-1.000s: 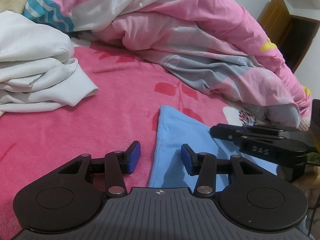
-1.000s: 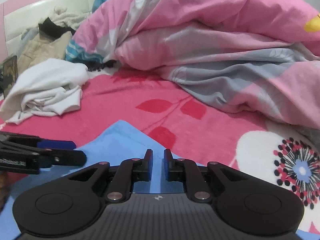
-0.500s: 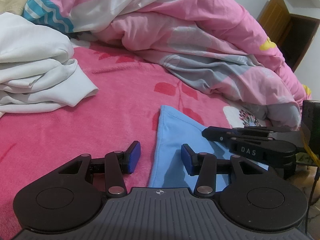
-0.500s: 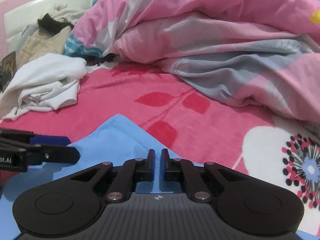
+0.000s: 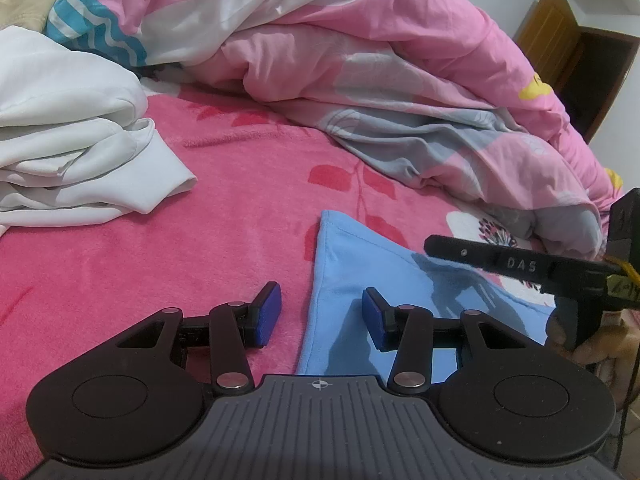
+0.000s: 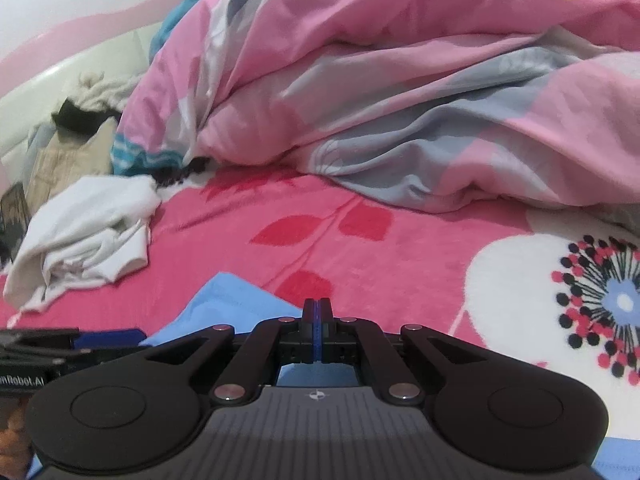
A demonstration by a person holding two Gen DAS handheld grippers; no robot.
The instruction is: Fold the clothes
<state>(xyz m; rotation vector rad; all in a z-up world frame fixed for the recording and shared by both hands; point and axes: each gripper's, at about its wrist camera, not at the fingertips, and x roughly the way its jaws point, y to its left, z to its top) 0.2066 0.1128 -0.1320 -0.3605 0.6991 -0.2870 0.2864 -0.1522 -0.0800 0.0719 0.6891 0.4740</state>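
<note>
A light blue garment [image 5: 360, 264] lies flat on the pink blanket, one corner pointing away from me. My left gripper [image 5: 320, 310] is open and straddles the garment's left edge, one blue pad over the blanket and the other over the cloth. My right gripper [image 6: 317, 312] is shut, pads pressed together over the garment [image 6: 228, 300] with no cloth visible between them. In the left wrist view the right gripper [image 5: 430, 243] hangs just above the garment's right side and throws a shadow on it. The left gripper [image 6: 120, 337] shows at the lower left of the right wrist view.
A crumpled white garment [image 5: 60, 140] lies at the left on the pink blanket [image 5: 200, 240]. A bunched pink and grey quilt [image 5: 380, 80] fills the back. Beige clothes [image 6: 68, 152] are piled by the headboard. A wooden door [image 5: 548, 24] stands at the far right.
The right gripper's jaws have closed from a narrow gap to fully together, and it has rolled and shifted a little above the blue garment. The left gripper has stayed still and open.
</note>
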